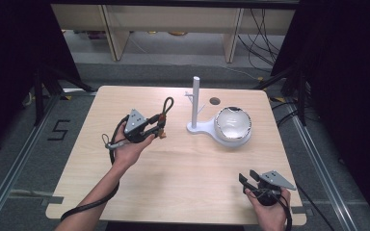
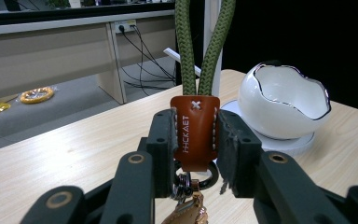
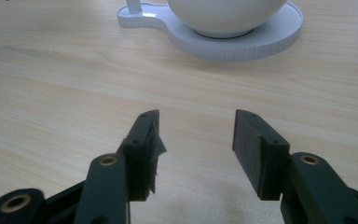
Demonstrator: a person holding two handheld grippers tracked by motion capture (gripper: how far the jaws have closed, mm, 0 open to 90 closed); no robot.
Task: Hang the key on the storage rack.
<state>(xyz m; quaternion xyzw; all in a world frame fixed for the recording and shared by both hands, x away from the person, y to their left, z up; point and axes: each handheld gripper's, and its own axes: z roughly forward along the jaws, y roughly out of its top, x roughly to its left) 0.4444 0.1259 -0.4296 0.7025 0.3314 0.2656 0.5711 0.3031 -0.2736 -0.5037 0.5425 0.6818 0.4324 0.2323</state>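
Observation:
A keychain with a green rope loop (image 2: 204,42) and a brown leather tab (image 2: 195,133) is clamped between the jaws of my left gripper (image 2: 195,140), which is shut on the tab. Metal rings hang below the tab. In the high view that left gripper (image 1: 155,126) is held above the table's left half, with the rope loop (image 1: 166,108) rising from it. A white stand (image 1: 196,98) with an upright post and small pegs sits at mid-table. My right gripper (image 3: 196,140) rests low near the front right corner (image 1: 249,182), open and with nothing between its pads.
A white egg-shaped bowl (image 1: 232,124) with a jagged silver rim sits on the stand's round base (image 3: 242,42), right of the post. A dark round hole (image 1: 215,101) marks the light wooden table (image 1: 188,168) behind it. Dark frames and cables flank the table.

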